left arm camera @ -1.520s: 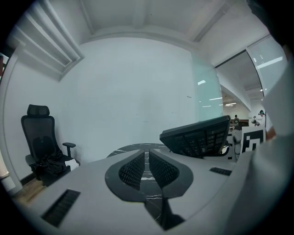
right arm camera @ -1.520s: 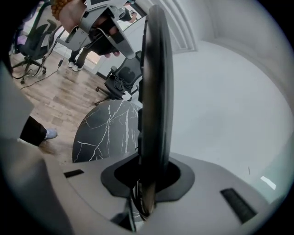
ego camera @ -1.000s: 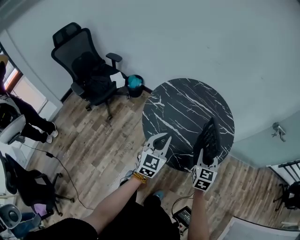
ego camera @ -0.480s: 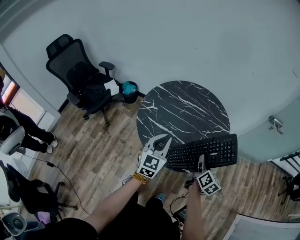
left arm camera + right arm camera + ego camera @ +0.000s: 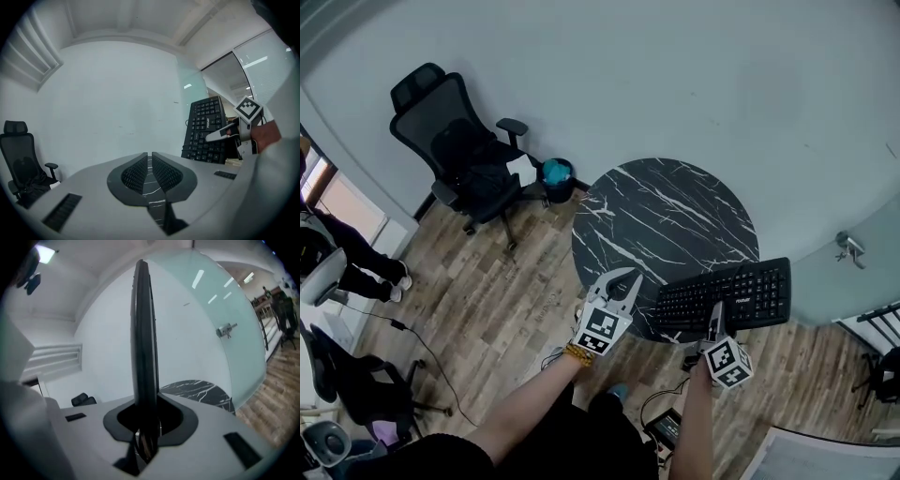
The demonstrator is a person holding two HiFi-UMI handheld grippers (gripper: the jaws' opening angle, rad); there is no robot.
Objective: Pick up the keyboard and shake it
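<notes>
Keyboard [image 5: 727, 292], pinched in my right tool [image 5: 713, 317], has rolled keys-up toward 3 o'clock; left tool [image 5: 622, 279] pressed together. Right gripper view: edge-on only.

two grippers: the left gripper [image 5: 619, 281] and the right gripper [image 5: 713, 314]. one keyboard [image 5: 727, 295], between the right gripper's jaws. one round marble table [image 5: 666, 211] ahead of both. one high-backed office chair [image 5: 455, 141] and one bin [image 5: 555, 178], beyond the left gripper.
</notes>
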